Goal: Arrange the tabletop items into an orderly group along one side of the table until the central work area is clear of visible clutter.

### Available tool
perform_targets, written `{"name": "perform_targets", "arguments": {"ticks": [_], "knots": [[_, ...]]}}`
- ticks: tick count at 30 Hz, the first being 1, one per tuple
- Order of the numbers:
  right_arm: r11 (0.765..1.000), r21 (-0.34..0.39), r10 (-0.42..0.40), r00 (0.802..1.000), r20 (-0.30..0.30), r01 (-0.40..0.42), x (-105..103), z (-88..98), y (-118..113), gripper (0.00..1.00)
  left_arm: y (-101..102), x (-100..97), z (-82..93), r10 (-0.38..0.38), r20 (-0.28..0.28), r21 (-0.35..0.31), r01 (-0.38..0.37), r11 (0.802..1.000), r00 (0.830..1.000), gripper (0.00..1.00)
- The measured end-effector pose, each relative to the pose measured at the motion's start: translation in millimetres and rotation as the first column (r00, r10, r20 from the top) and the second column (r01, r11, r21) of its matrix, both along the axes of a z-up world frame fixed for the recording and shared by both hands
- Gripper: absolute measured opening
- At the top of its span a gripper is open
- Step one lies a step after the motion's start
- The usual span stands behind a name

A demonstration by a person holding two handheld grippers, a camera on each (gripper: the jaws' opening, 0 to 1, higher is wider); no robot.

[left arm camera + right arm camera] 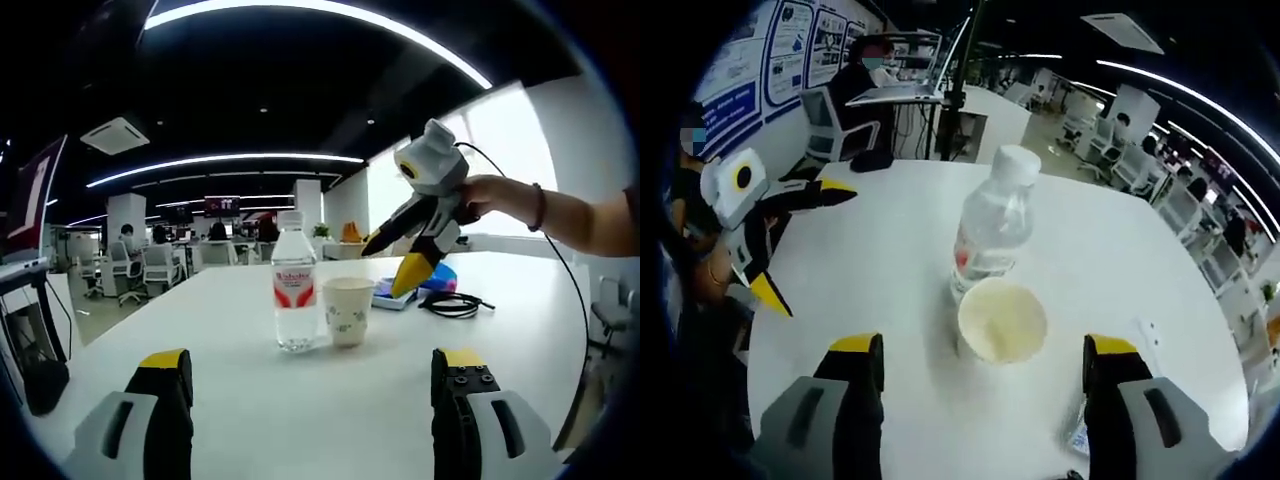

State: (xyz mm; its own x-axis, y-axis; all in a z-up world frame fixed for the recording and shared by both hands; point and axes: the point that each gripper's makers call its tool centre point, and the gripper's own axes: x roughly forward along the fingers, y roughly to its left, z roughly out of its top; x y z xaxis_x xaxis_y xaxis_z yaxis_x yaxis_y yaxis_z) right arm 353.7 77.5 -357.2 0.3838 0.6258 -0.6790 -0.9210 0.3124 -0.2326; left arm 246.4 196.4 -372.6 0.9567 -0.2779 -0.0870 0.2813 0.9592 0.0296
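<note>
- Currently, in the left gripper view, the left gripper (312, 385) stands low over the white table (230, 400), jaws spread wide with nothing between them.
- Ahead of those jaws, roughly on their centre line but well apart from the tips, a water bottle (295, 285) stands upright; a paper cup (348, 312) sits just beside it on the right, close enough that contact cannot be ruled out.
- Further right, a flat blue item (405, 293) and a coiled black cable (452, 303) lie near the far side; the right gripper (395, 265) hangs above them, held by a hand (490, 195), jaws parted and empty.
- In the right gripper view, the left gripper (810, 245) shows at the left with jaws apart; the water bottle (992, 225) stands centre, and the paper cup (1002, 320), seemingly empty, lies between the jaw lines of the right gripper (982, 365), just ahead of the tips and ungripped.
- Judgement: bottle and cup already form a pair mid-table; the right gripper looks lined up to take the cup first. The central area is not yet cleared.
</note>
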Motion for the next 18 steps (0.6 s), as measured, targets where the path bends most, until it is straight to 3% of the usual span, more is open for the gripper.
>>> {"name": "perform_targets", "arguments": {"ticks": [8,16,18], "knots": [[0.999,0.046,-0.020,1.000,0.006,0.019,3.6,3.6,-2.8,0.90,-1.9,0.7,-0.3,-0.004,0.000,0.000,0.004,1.000,1.000,0.99],[0.996,0.078,-0.031,0.999,-0.044,0.034,-3.0,0.6,-5.9,0.93,-2.8,0.6,0.5,-0.005,0.002,0.001,0.005,1.000,1.000,0.99],[0.997,0.077,-0.030,0.999,-0.031,0.032,-3.9,-0.2,-7.6,0.94,-2.7,0.7,-0.1,-0.004,-0.001,0.002,0.004,1.000,1.000,0.99]]}}
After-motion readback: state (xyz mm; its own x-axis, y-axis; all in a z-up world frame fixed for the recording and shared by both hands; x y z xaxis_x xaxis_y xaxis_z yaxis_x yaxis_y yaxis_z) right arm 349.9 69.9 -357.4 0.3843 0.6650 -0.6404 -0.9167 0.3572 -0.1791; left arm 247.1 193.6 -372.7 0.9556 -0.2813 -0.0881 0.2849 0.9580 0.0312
